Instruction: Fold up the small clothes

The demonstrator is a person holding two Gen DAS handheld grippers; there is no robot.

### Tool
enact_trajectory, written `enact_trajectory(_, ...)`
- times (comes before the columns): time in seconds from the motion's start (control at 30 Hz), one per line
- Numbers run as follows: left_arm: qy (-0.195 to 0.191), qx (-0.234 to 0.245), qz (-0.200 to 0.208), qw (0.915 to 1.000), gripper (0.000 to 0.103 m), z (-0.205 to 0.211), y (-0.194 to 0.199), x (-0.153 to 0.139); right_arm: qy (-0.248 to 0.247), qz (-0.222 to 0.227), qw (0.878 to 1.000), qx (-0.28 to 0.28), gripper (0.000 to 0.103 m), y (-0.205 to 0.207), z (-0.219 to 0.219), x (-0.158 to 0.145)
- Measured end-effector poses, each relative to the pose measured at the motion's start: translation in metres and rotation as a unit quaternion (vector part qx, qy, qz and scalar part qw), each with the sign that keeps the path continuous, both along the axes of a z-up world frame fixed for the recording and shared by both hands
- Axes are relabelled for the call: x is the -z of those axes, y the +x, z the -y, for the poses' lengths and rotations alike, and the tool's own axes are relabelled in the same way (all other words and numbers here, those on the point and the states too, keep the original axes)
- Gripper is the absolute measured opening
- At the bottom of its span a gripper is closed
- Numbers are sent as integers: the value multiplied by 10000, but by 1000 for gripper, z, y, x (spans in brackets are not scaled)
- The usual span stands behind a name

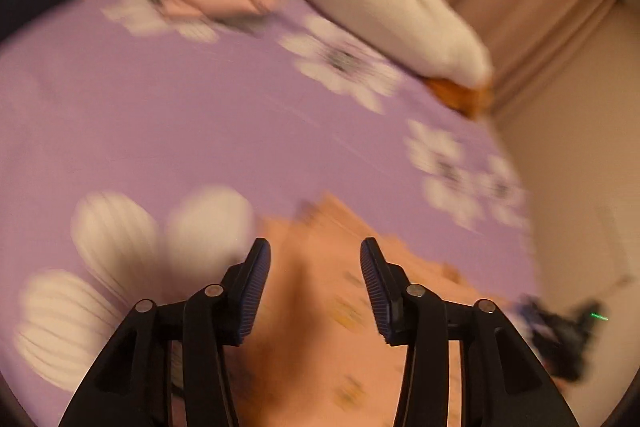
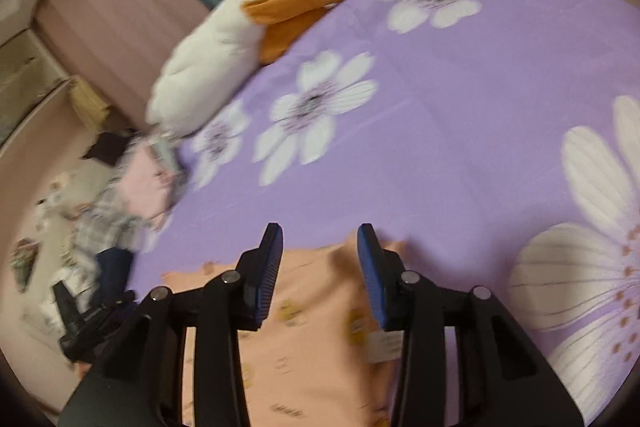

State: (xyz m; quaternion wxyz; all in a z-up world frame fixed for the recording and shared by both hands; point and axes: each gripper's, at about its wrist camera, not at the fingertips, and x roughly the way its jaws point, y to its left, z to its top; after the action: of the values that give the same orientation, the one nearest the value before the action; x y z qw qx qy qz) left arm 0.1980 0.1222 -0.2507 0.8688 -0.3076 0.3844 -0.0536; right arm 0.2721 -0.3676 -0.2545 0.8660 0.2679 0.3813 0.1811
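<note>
Both jaws stand apart, gripping nothing. We see the garment (image 2: 312, 339) lying flat beneath the right gripper (image 2: 320, 251) and left gripper (image 1: 314, 267), its far edge just ahead of the right tips.

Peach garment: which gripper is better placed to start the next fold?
Right, marginally. The right gripper is open over the peach garment at its far edge; the left gripper is open over its blurred middle.

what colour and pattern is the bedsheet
Purple cotton bedsheet printed with large white flowers; clearest in the right wrist view.
</note>
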Motion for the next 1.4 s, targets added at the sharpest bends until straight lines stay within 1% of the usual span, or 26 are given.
enact_trajectory(0.07, 25, 128, -128, 9998, 49, 9, 3, 7, -178, -165, 9988, -423, 39, 0, -20, 6)
enact_trajectory(0.1, 284, 24, -348, 9990, 49, 13, 2, 15, -509, -337, 9966, -547, 38, 0, -31, 13)
enact_trajectory(0.13, 535, -117, -588, 9968, 49, 17, 4, 23, -1058, -579, 9915, -481, 36, 1, -42, 23)
enact_trajectory(0.17, 739, -206, -818, 9937, 49, 18, 3, 32, -1413, -742, 9865, -359, 27, 2, -46, 32)
enact_trajectory(0.2, 784, -179, -942, 9923, 49, 17, 1, 40, -1547, -827, 9841, -273, 23, 1, -47, 38)
enact_trajectory(0.27, 556, -199, -740, 9955, 49, 8, -11, 42, -1300, -802, 9881, -198, 24, -4, -37, 32)
enact_trajectory(0.37, 35, -424, -730, 9964, 49, -3, -15, 46, -1234, -714, 9896, -210, 25, -12, -25, 24)
enact_trajectory(0.4, -155, -480, -682, 9964, 49, -7, -18, 48, -1250, -723, 9892, -251, 25, -14, -26, 26)
enact_trajectory(0.47, -249, -466, -661, 9964, 49, -7, -16, 49, -1157, -906, 9881, -445, 25, -15, -26, 39)
enact_trajectory(0.53, -95, -362, -667, 9971, 49, -3, -18, 47, -982, -906, 9898, -488, 26, -9, -23, 42)
enact_trajectory(0.57, 88, -305, -653, 9974, 49, 2, -18, 45, -850, -931, 9908, -500, 30, -8, -22, 39)
enact_trajectory(0.6, 261, -270, -652, 9972, 49, 6, -18, 45, -622, -967, 9919, -531, 39, -7, -19, 36)
enact_trajectory(0.63, 473, -229, -654, 9965, 50, 13, -15, 45, -328, -983, 9931, -556, 44, -2, -13, 34)
enact_trajectory(0.7, 1029, -98, -624, 9927, 56, 28, -15, 42, 151, -920, 9945, -479, 65, 8, 0, 27)
enact_trajectory(0.77, 1462, 31, -608, 9874, 66, 41, -14, 42, 354, -919, 9946, -334, 71, 22, 11, 26)
enact_trajectory(0.8, 1673, 55, -610, 9840, 67, 48, -13, 42, 460, -994, 9936, -281, 71, 31, 15, 30)
enact_trajectory(0.83, 1834, 52, -609, 9811, 69, 53, -13, 42, 603, -1138, 9912, -292, 70, 41, 16, 36)
enact_trajectory(0.87, 1908, 49, -603, 9798, 69, 53, -13, 43, 718, -1263, 9886, -397, 57, 48, 14, 43)
enact_trajectory(0.9, 1972, 47, -591, 9786, 70, 55, -13, 43, 798, -1366, 9858, -567, 40, 54, 9, 49)
enact_trajectory(1.0, 1864, 52, -582, 9807, 70, 49, -12, 45, 833, -1322, 9822, -1042, 23, 57, -10, 52)
enact_trajectory(1.03, 1846, 55, -581, 9811, 71, 49, -9, 45, 730, -1257, 9827, -1151, 19, 56, -16, 49)
enact_trajectory(1.07, 1845, 64, -571, 9812, 71, 48, -10, 45, 452, -1208, 9848, -1164, 12, 56, -24, 47)
enact_trajectory(1.13, 1919, 73, -549, 9799, 71, 52, -9, 45, 220, -1032, 9910, -823, 10, 56, -25, 42)
enact_trajectory(1.2, 2014, 75, -529, 9781, 71, 54, -10, 45, 727, -541, 9927, -800, 9, 52, -18, 32)
enact_trajectory(1.3, 2034, 68, -523, 9777, 71, 55, -11, 44, 965, 101, 9920, -813, 8, 40, -8, 8)
enact_trajectory(1.4, 2070, 79, -511, 9770, 72, 56, -11, 44, 692, 342, 9941, -762, 9, 31, 0, 1)
